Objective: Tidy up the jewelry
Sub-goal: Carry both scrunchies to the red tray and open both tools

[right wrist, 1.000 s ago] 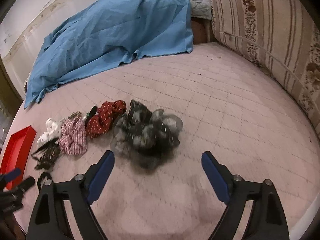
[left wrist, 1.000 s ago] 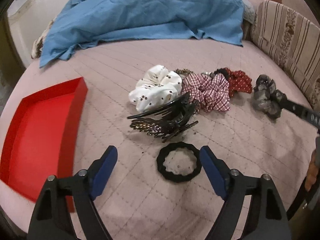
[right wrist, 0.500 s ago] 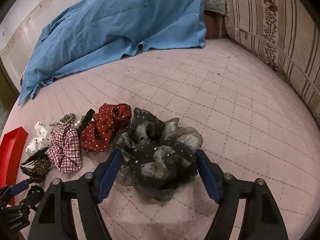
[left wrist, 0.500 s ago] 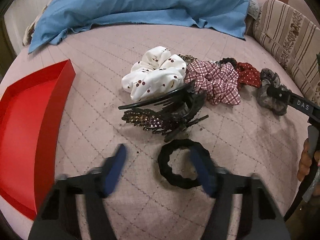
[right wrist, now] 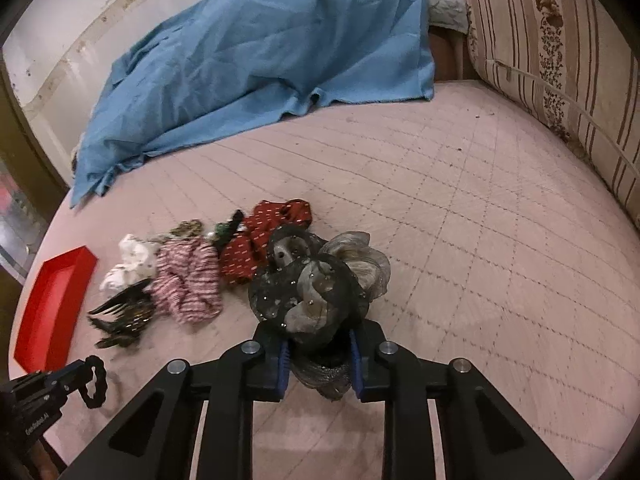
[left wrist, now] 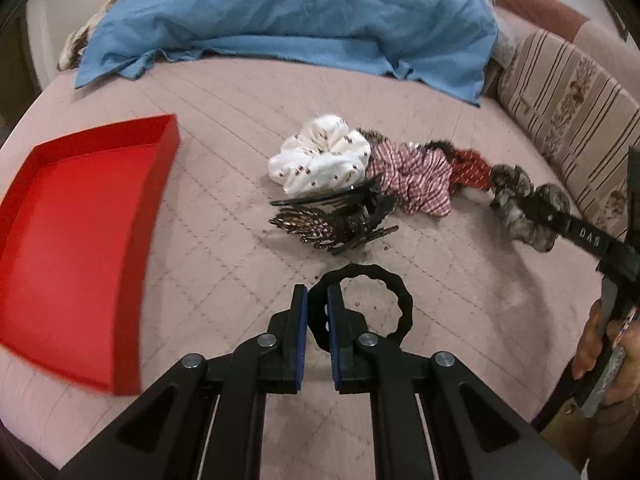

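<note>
My left gripper (left wrist: 317,300) is shut on the near left rim of a black hair tie (left wrist: 400,296) on the pink bed. My right gripper (right wrist: 318,354) is shut on a grey-black sheer scrunchie (right wrist: 316,280); it also shows in the left wrist view (left wrist: 520,204). A row lies between them: white dotted scrunchie (left wrist: 320,158), plaid scrunchie (left wrist: 416,178), red dotted scrunchie (left wrist: 470,170), and dark claw clips (left wrist: 336,220). An empty red tray (left wrist: 80,224) sits to the left.
A crumpled blue sheet (left wrist: 288,12) covers the back of the bed. A striped floral cushion (right wrist: 560,48) lines the right side. The person's hand (left wrist: 604,344) holds the right gripper's handle at the right edge of the left wrist view.
Both grippers moved forward and closed: the left onto the black hair tie, the right onto the grey-black scrunchie. Both were open a second ago.
</note>
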Action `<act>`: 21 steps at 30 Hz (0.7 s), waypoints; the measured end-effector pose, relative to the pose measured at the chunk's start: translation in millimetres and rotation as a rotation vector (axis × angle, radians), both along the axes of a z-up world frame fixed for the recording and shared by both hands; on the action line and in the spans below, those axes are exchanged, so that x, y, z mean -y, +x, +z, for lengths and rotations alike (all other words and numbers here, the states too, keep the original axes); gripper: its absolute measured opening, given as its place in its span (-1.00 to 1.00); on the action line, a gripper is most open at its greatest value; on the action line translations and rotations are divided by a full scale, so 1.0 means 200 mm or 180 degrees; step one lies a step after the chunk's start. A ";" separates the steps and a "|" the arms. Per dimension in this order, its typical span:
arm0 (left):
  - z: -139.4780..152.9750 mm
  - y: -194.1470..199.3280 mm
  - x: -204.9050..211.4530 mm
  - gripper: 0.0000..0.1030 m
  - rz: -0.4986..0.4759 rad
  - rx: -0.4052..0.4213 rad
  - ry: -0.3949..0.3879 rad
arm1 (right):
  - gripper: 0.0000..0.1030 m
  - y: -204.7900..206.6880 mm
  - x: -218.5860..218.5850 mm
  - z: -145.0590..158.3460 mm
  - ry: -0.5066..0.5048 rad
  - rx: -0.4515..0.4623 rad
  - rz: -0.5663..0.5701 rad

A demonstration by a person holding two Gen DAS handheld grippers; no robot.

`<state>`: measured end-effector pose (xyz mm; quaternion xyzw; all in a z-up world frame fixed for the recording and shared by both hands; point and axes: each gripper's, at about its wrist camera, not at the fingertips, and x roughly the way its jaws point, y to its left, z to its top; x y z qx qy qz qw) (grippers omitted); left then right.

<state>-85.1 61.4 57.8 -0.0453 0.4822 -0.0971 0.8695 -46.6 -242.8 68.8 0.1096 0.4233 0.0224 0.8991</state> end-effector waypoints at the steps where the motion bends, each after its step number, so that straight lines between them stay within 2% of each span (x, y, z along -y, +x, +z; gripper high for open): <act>1: 0.02 -0.02 -0.02 -0.82 0.0027 0.0033 -0.0024 | -0.53 -0.02 -0.01 0.02 0.0018 0.0019 0.0015; 5: 0.12 -0.08 -0.12 -0.82 0.0152 0.0167 -0.0117 | -0.53 -0.09 -0.06 0.11 0.0091 0.0090 0.0089; 11: 0.21 -0.11 -0.36 -0.82 0.0466 0.0326 -0.0152 | -0.53 -0.16 -0.25 0.26 0.0104 0.0216 0.0406; 17: 0.24 -0.08 -0.67 -0.82 0.0815 0.0354 -0.0133 | -0.53 -0.14 -0.58 0.37 0.0170 0.0245 0.0912; 21: 0.26 0.00 -0.86 -0.82 0.0976 0.0362 -0.0029 | -0.52 -0.10 -0.81 0.40 0.0253 0.0196 0.1227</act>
